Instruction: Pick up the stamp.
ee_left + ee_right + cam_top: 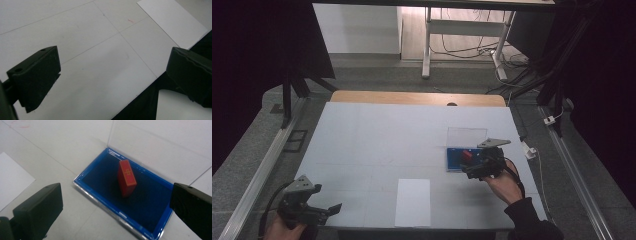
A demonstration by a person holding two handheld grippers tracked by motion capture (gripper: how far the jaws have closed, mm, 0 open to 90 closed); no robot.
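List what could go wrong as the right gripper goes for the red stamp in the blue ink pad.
1. The red stamp stands tilted on the blue ink pad; a nudge from one jaw of the open right gripper may tip it over.
2. The clear lid stands open right behind it; a deep approach might knock it.
3. The case is light-looking and unheld, with the left gripper far off near the white paper, so it may slide.

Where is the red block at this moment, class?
In the right gripper view, the red block stands in the blue tray under its raised clear lid, ahead of the open right hand-held gripper.
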